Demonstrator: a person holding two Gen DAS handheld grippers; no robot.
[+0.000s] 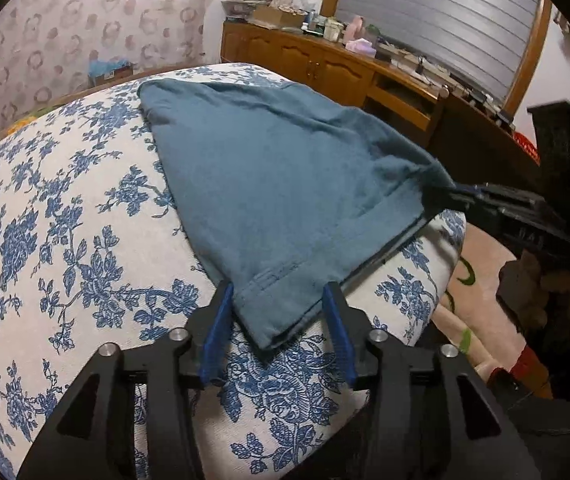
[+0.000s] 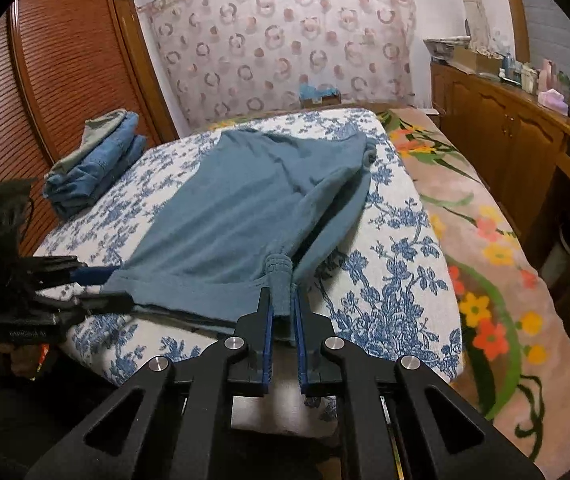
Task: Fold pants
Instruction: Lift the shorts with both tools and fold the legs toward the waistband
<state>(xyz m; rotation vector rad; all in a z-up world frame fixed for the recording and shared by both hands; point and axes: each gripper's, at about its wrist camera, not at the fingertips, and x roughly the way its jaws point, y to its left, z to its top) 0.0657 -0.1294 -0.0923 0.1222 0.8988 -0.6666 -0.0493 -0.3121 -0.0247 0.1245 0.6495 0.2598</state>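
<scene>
Teal pants [image 1: 269,184] lie folded over on the blue-flowered cushion [image 1: 65,240]. My left gripper [image 1: 279,294] is open, its blue pads on either side of the near hem corner, not closed on it. My right gripper [image 2: 283,300] is shut on a bunched corner of the pants [image 2: 245,216] and holds it slightly lifted. The right gripper also shows in the left wrist view [image 1: 457,194], pinching the cloth's right corner. The left gripper shows in the right wrist view [image 2: 93,284] at the cloth's left corner.
A stack of folded jeans [image 2: 93,164] sits at the cushion's far left. A flowered blanket [image 2: 485,264] covers the bed to the right. A wooden sideboard [image 1: 345,68] with clutter runs along the wall. A wooden wardrobe [image 2: 65,60] stands at the left.
</scene>
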